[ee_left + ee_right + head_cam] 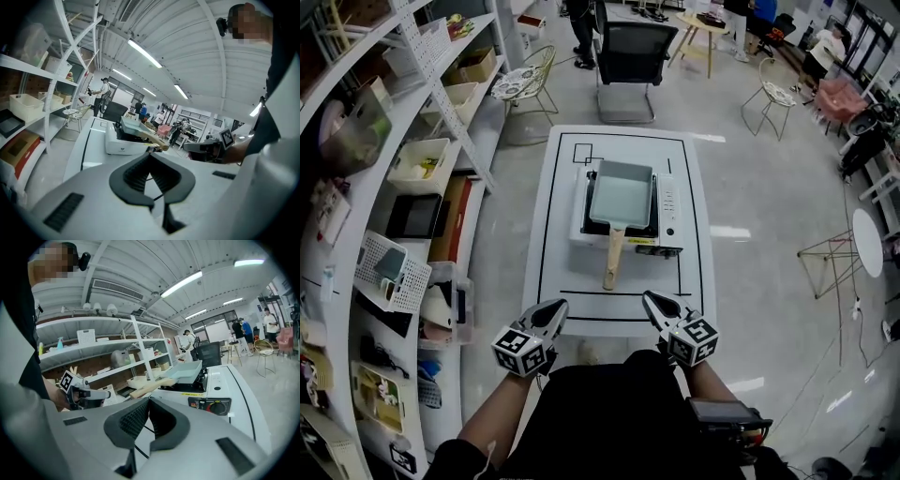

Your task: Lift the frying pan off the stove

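Note:
A rectangular pale-green frying pan (pixel 621 195) sits on a white portable stove (pixel 667 211) in the middle of a white table (pixel 553 216). Its wooden handle (pixel 613 258) points toward me. My left gripper (pixel 560 306) and right gripper (pixel 648 297) hover at the table's near edge, either side of the handle's line and short of it. Both are shut with nothing in them. In the left gripper view the shut left gripper (pixel 150 155) faces the pan (pixel 133 125), with the right gripper (pixel 197 146) beside it. From the right gripper (pixel 149 399), the pan (pixel 187 371) lies ahead.
White shelving (pixel 412 178) with bins and trays runs along the left of the table. A black office chair (pixel 633 56) stands beyond the far end, with wire chairs (pixel 528 82) nearby. A small round white table (pixel 867 242) is at the right. The stove's knob (pixel 216 406) faces the right side.

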`<action>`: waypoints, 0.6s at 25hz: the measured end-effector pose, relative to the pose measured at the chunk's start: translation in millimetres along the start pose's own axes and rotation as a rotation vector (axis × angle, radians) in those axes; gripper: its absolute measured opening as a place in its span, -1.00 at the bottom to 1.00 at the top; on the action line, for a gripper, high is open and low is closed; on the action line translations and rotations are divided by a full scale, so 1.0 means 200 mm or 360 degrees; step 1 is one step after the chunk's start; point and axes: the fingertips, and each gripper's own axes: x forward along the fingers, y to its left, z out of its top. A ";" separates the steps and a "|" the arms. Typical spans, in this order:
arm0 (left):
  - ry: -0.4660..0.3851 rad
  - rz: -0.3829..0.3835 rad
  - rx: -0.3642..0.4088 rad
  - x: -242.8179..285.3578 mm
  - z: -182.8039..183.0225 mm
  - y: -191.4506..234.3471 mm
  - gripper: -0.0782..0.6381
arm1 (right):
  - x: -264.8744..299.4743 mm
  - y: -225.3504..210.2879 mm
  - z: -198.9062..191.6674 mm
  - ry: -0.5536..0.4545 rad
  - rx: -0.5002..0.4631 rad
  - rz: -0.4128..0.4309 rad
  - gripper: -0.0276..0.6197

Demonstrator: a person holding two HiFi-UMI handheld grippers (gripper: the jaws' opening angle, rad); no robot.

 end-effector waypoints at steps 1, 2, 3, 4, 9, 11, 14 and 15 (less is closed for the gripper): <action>0.0002 -0.0008 0.0000 0.00 0.00 0.01 -0.76 | 0.01 0.00 0.01 -0.0005 0.0009 -0.0011 -0.83; 0.0001 -0.0014 -0.0004 0.00 0.00 0.02 -0.76 | 0.02 0.00 0.03 -0.0011 0.0023 -0.0020 -0.83; 0.0000 -0.0018 -0.0009 0.01 0.00 0.02 -0.76 | 0.02 0.00 0.04 -0.0017 0.0036 -0.0026 -0.83; -0.0002 -0.0020 -0.0015 0.01 0.00 0.03 -0.76 | 0.03 -0.01 0.05 -0.0022 0.0040 -0.0030 -0.83; 0.0005 -0.0015 -0.0047 0.02 -0.02 0.06 -0.76 | 0.09 -0.05 0.07 -0.0031 0.0067 -0.0026 -0.83; 0.0010 -0.0008 -0.0061 0.03 -0.02 0.07 -0.76 | 0.11 -0.07 0.07 -0.0024 0.0081 -0.0018 -0.83; 0.0017 0.0001 -0.0061 0.05 -0.01 0.09 -0.76 | 0.17 -0.10 0.09 -0.0031 0.0115 0.0004 -0.83; 0.0021 0.0006 -0.0058 0.05 -0.01 0.09 -0.76 | 0.19 -0.10 0.09 -0.0038 0.0131 0.0015 -0.83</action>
